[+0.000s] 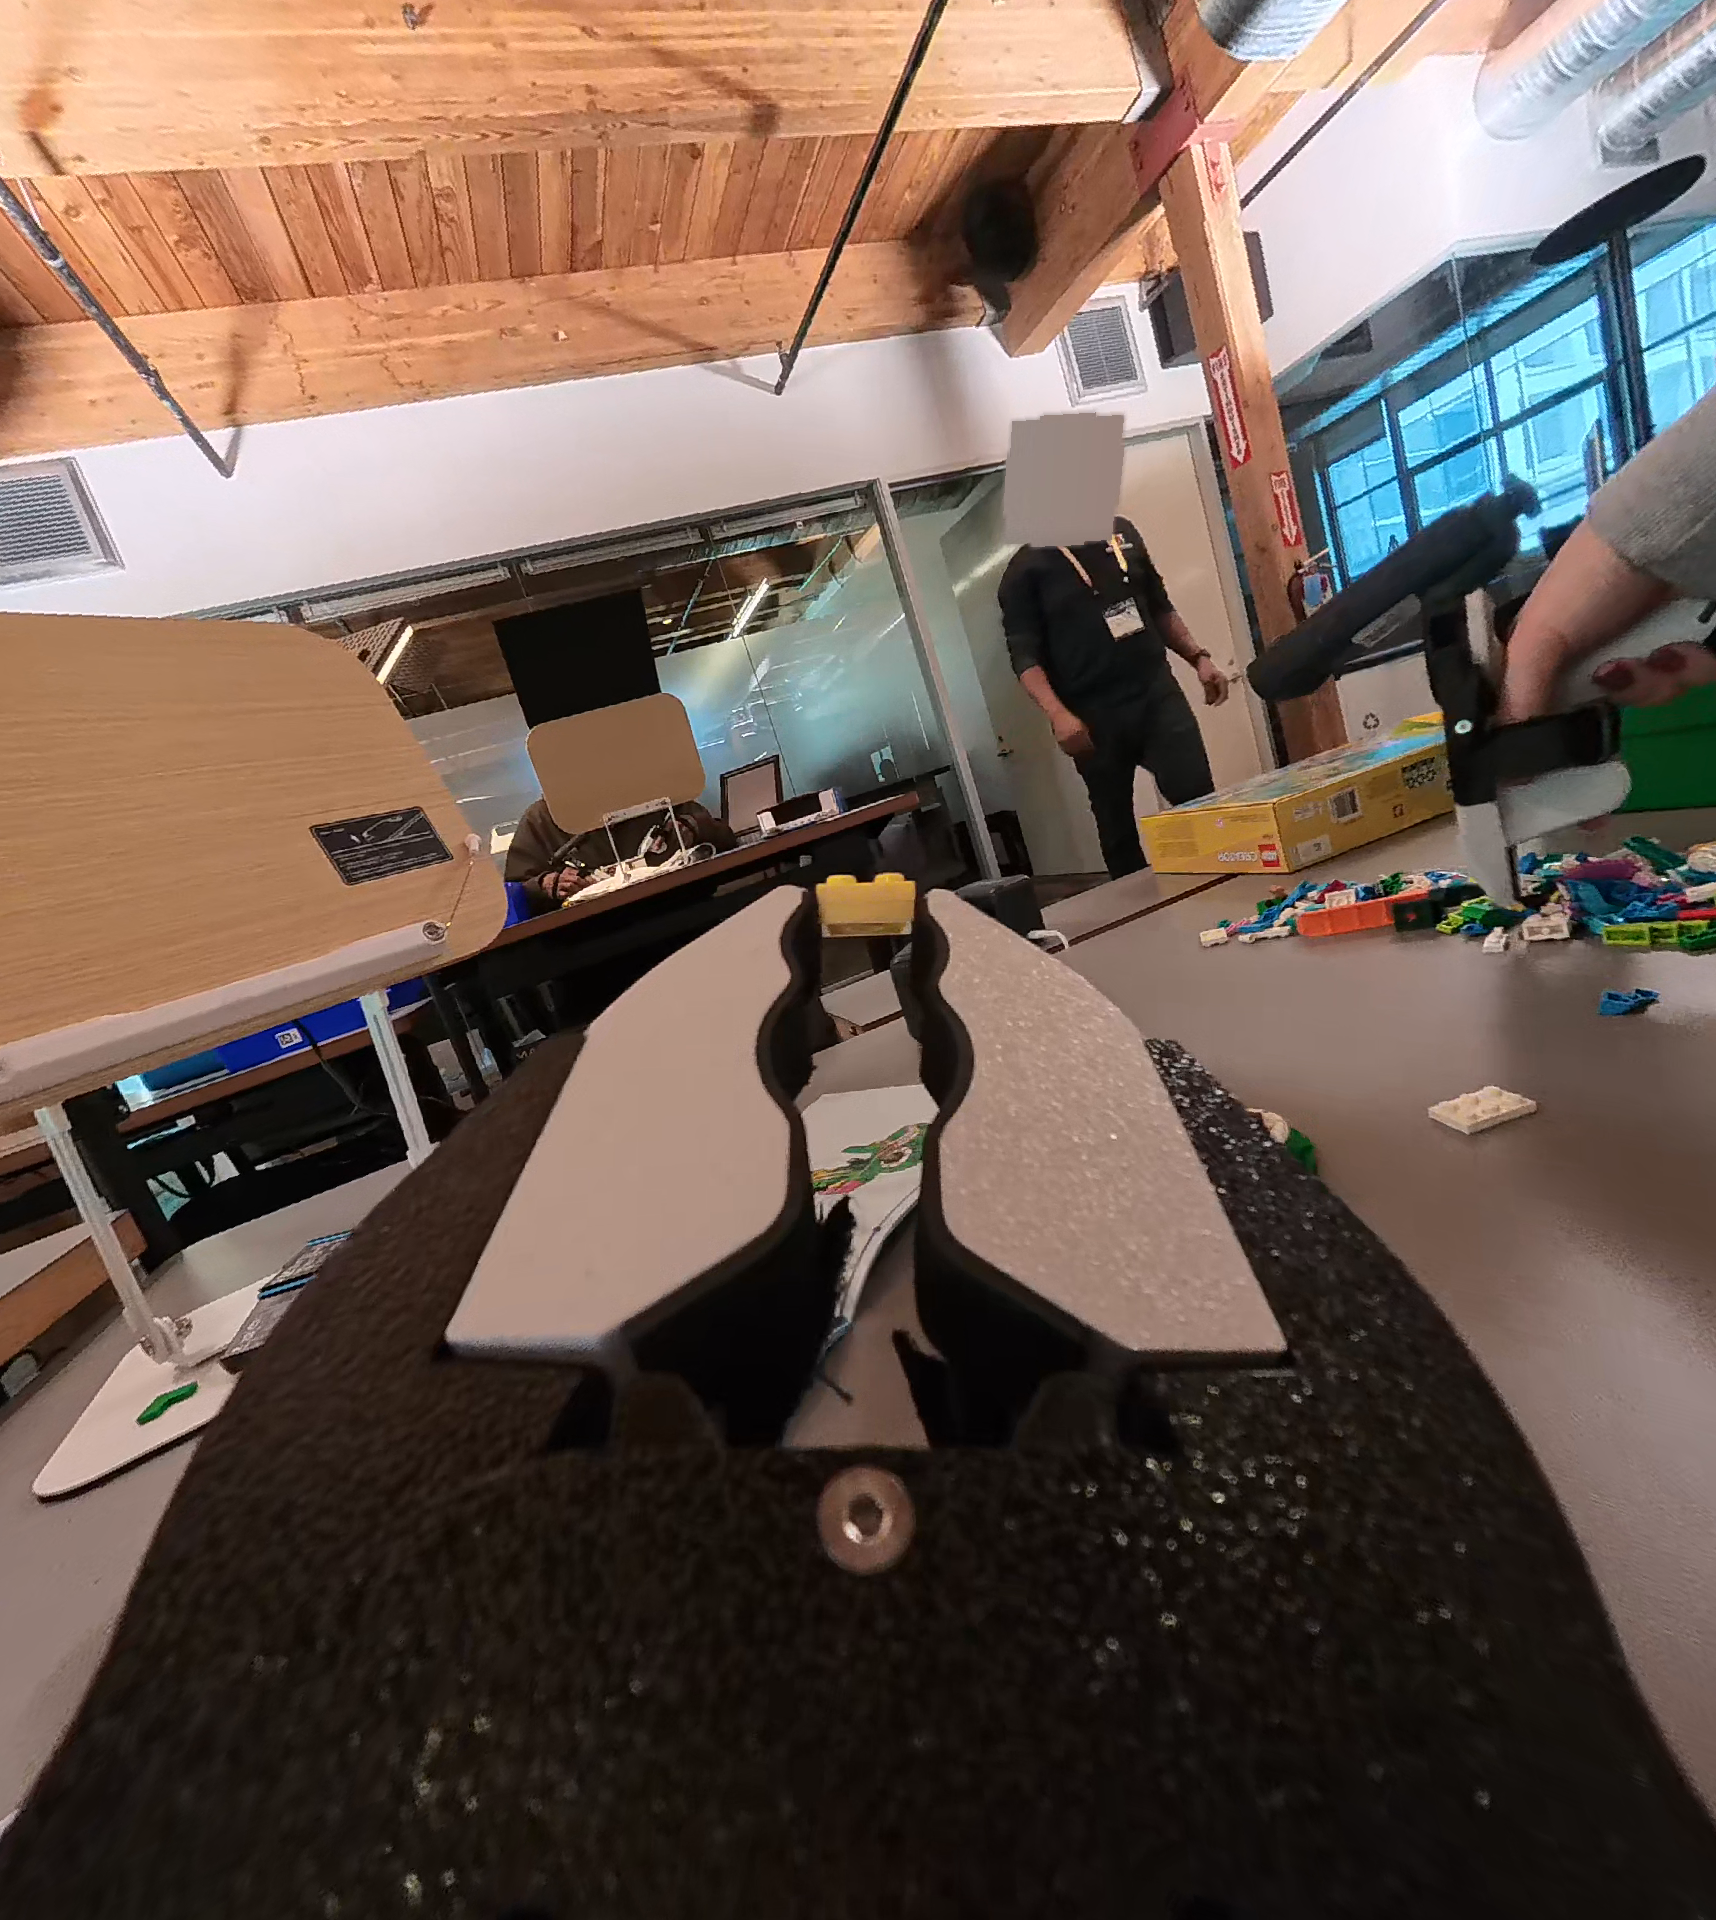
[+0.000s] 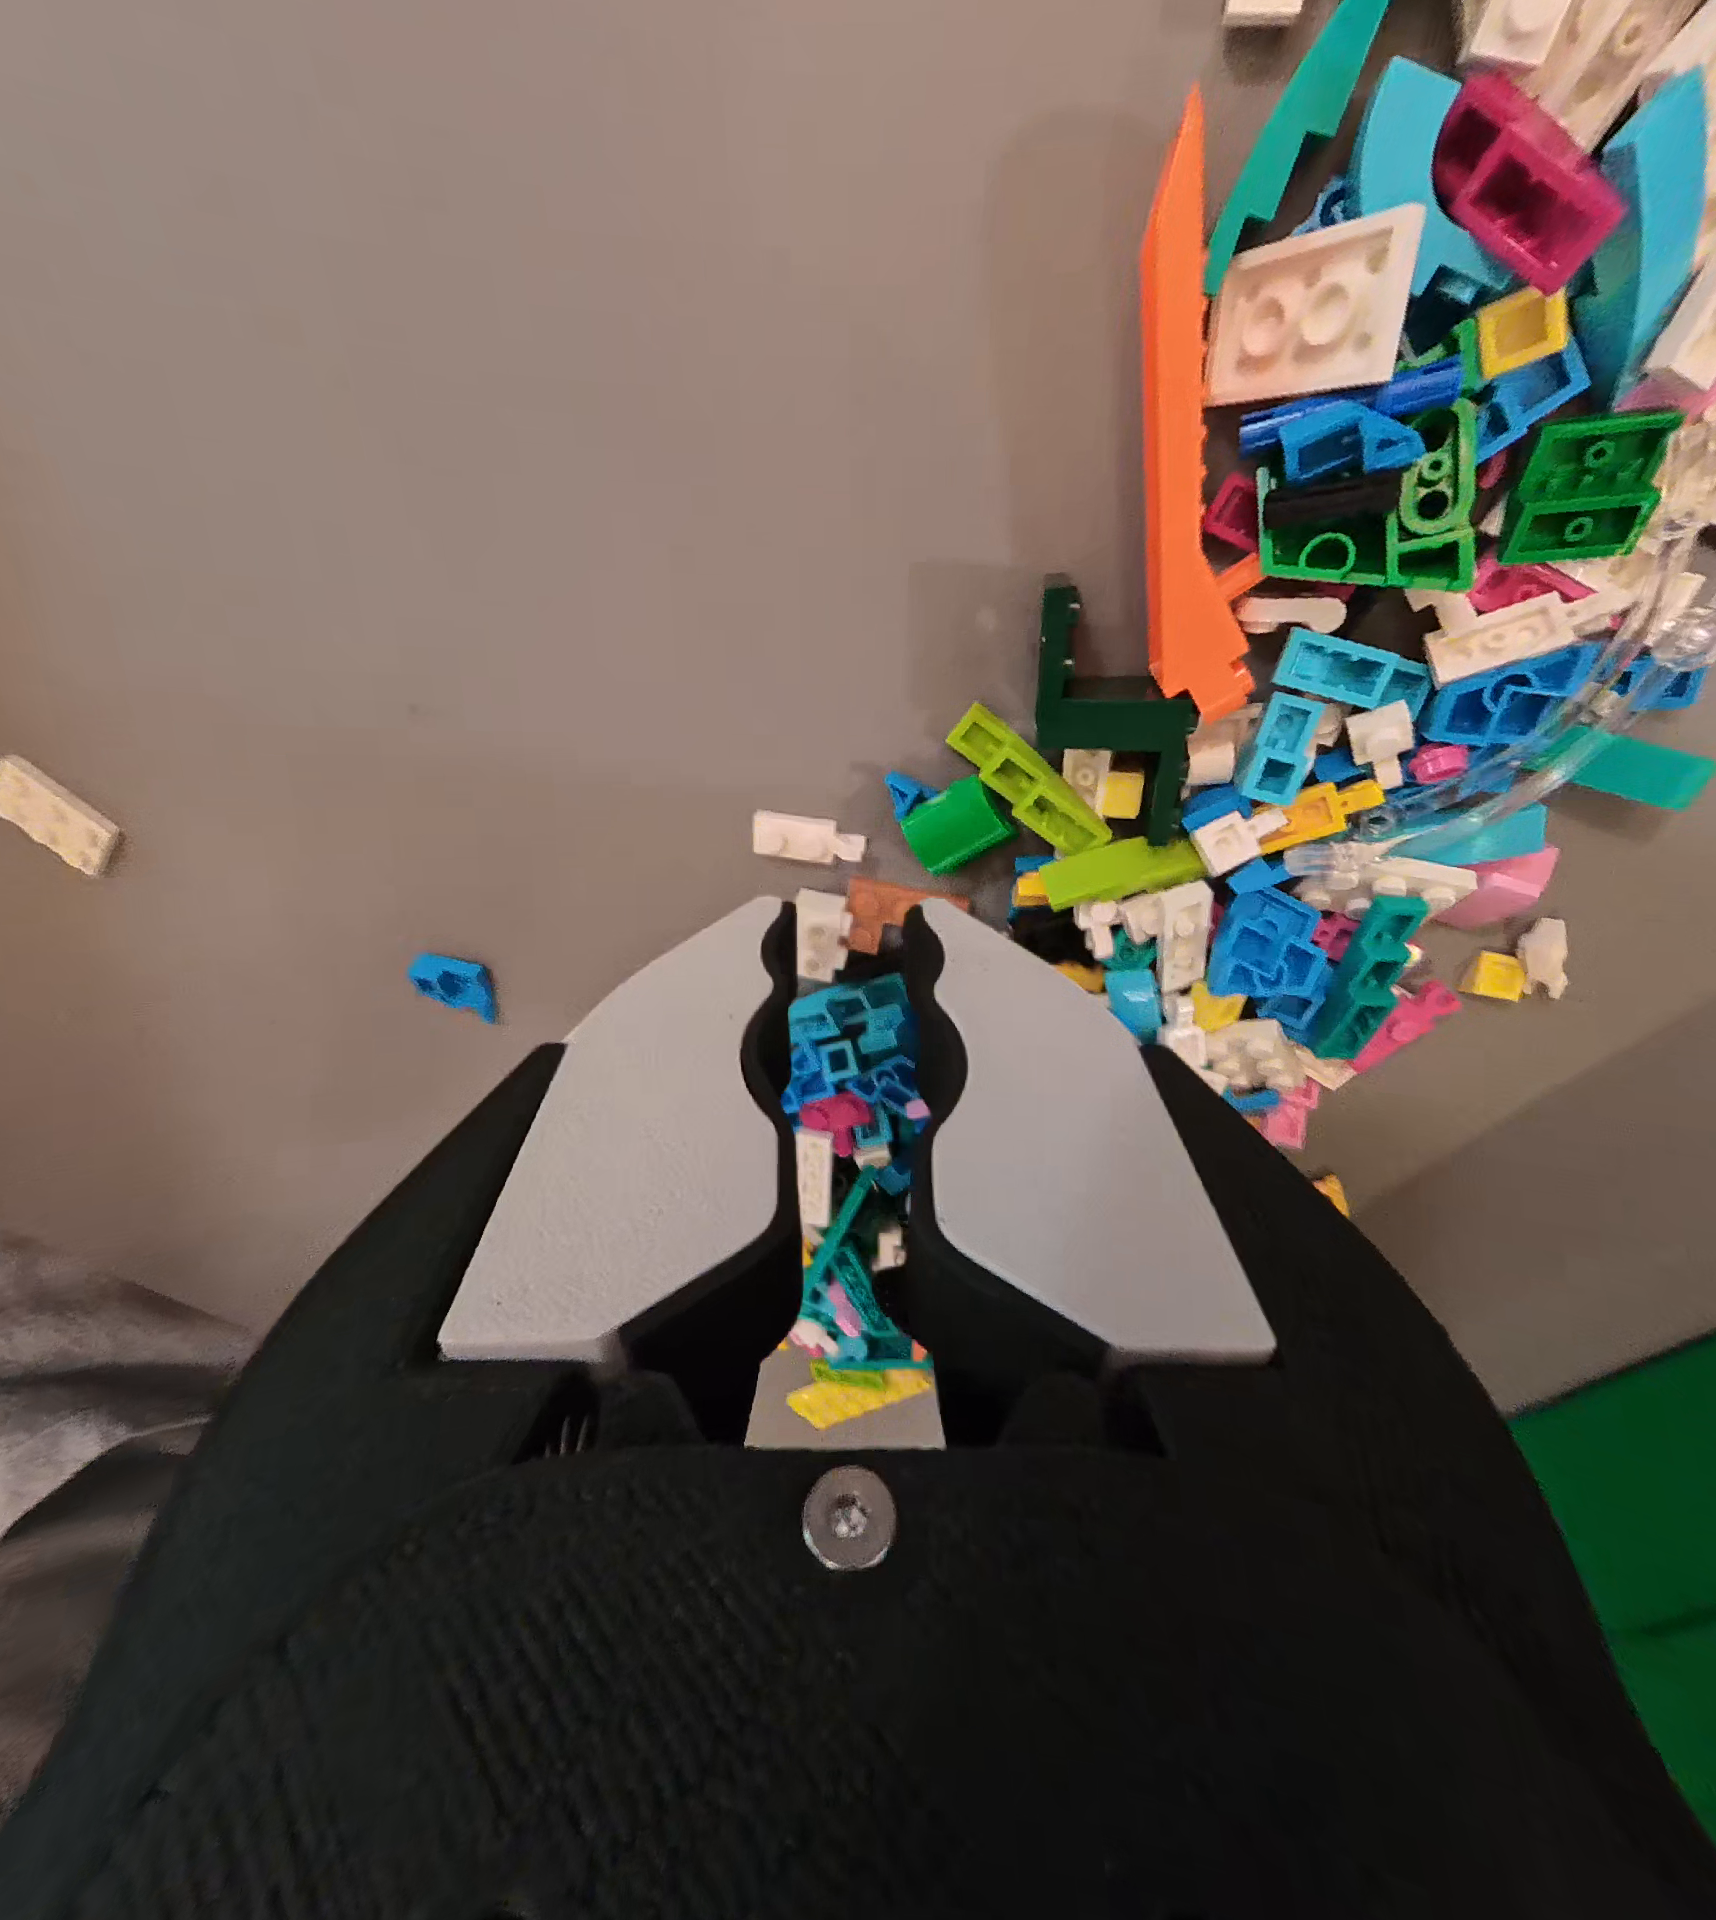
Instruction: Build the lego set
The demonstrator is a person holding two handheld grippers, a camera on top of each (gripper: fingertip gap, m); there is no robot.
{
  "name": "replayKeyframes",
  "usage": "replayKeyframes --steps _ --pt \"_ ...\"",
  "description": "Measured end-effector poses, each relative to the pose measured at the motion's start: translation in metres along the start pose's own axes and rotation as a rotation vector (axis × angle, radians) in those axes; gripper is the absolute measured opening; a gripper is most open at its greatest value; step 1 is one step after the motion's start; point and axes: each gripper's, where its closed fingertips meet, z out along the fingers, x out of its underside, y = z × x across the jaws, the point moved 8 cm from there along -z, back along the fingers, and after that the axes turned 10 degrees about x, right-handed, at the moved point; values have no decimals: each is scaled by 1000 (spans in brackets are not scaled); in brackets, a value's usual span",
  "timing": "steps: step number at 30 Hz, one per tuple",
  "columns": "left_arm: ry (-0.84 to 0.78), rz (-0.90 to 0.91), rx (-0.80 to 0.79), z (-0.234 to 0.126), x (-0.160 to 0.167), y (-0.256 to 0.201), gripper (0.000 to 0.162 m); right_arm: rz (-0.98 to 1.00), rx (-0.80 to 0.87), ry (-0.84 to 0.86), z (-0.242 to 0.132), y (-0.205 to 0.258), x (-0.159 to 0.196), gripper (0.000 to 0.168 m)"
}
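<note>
Two grippers at work: one carrying a brick, one over the heap.

Left gripper (image 1: 864, 914), centre frame, pinched a small yellow brick (image 1: 865, 902) by its side walls at the fingertips, clear of the grey table (image 1: 1456, 1299). Right gripper (image 2: 854, 925), narrowly parted and empty, hung over the loose brick pile (image 2: 1353, 623) at upper right. Pieces judged light, rigid, slick; gripping flat sides near the tips seems safest.

Left gripper (image 1: 865, 914) level, jaws clamped; right gripper (image 2: 852, 928) downward, jaws narrowly apart.
</note>
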Motion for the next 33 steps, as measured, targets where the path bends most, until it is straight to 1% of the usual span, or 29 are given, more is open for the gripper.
replayKeyframes --steps 2,8,12,14,17,21,23,25,27,31,33 --pt "1 -5 8 0 0 0 16 -25 34 12 -2 0 4 18" --pt "4 -5 18 1 1 -1 16 -31 17 32 3 1 14 13" --pt "7 -2 20 1 1 -1 16 -52 64 9 5 -2 13 10" --pt "9 -4 20 1 1 -1 16 -42 59 10 4 -5 13 10" --pt "10 -6 19 0 1 -1 16 -49 60 53 5 -13 17 9" --pt "11 -9 19 0 1 0 16 -60 69 126 6 -25 33 8" --pt "9 -11 17 0 1 0 16 -64 74 131 3 -30 39 7" --pt "10 -14 17 0 1 0 16 -48 80 70 -5 -36 38 6" --pt "10 -16 19 1 2 0 16 -12 92 -42 -16 -44 31 6" --pt "11 -22 22 2 2 0 16 50 153 -267 -33 -58 6 8" --pt "12 -22 24 2 2 0 16 69 144 -346 -34 -59 -10 8"
